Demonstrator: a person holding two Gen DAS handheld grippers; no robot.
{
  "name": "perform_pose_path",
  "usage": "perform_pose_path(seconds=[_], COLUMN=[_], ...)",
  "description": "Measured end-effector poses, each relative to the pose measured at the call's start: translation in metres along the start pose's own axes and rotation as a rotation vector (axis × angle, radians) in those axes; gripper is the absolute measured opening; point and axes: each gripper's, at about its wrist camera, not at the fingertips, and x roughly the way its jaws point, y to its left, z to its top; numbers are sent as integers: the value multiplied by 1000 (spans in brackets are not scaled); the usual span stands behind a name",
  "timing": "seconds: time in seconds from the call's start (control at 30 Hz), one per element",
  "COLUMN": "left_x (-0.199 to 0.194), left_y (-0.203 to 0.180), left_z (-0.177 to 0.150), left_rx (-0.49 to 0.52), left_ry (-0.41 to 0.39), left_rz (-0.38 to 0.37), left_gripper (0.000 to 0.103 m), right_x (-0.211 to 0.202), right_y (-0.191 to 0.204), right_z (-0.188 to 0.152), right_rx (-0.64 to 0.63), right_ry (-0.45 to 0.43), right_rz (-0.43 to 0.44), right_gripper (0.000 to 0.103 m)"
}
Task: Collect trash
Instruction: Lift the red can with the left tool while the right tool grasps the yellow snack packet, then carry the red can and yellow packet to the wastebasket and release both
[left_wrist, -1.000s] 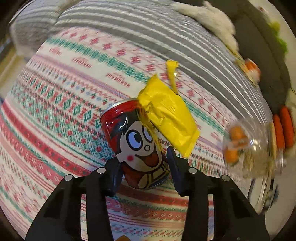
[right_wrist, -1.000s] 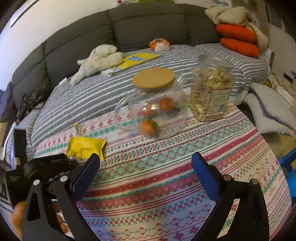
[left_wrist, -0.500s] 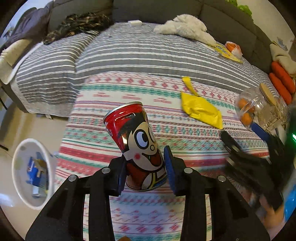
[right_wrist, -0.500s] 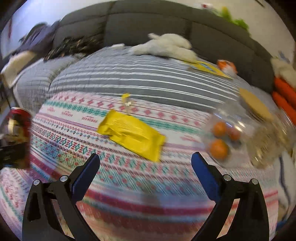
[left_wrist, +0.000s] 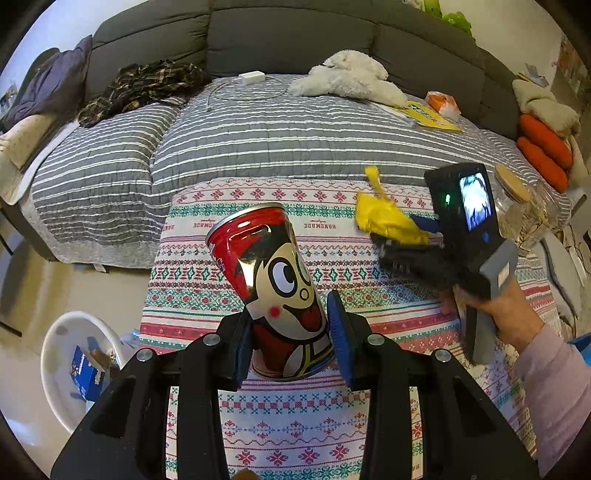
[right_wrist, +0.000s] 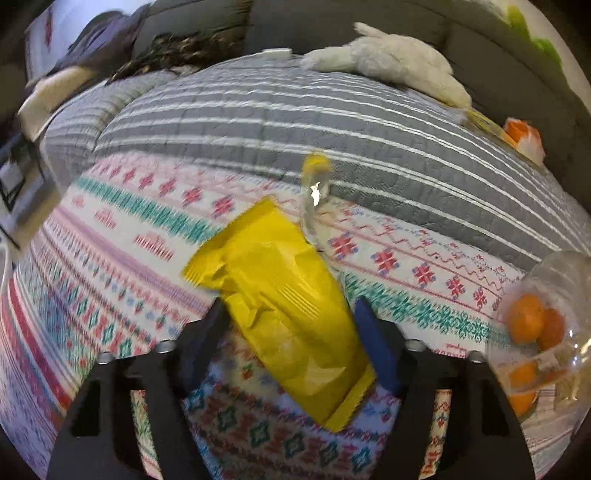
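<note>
Surface: patterned tablecloth fills the lower frame
Room: grey sofa along the top; white bin lower left
Left gripper: clamped on the red can, centre
Right gripper: jaws straddle the yellow wrapper, centre; contact unclear

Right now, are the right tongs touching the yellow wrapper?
Cannot tell. In the right wrist view the yellow wrapper lies between the fingers of the right tongs, but motion blur hides whether either pad presses it.
</note>
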Motion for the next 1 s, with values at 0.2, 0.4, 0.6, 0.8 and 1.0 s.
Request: perform_pose_path(seconds=[0.2, 0.4, 0.6, 0.8, 1.0], left_x=[6, -2, -17, -35, -54], left_y=[7, 8, 5, 6, 8], left_z=[-1, -2, -7, -15, -26], left_rx=[-27, -25, -23, -23, -8], left_ry=[10, -36, -66, -87, -105], left_rz=[7, 38, 20, -3, -5], left_gripper=[35, 35, 35, 35, 35], right_x=[-5, -26, -76, -129, -169], right_y=[-1, 1, 12, 21, 37], right_z=[4, -18, -44, -66, -85], right_rx=[69, 164, 190, 226, 236], right_ry=[-15, -37, -94, -147, -196], right_rz=[-43, -64, -90, -92, -103], right_gripper=[29, 13, 13, 13, 13])
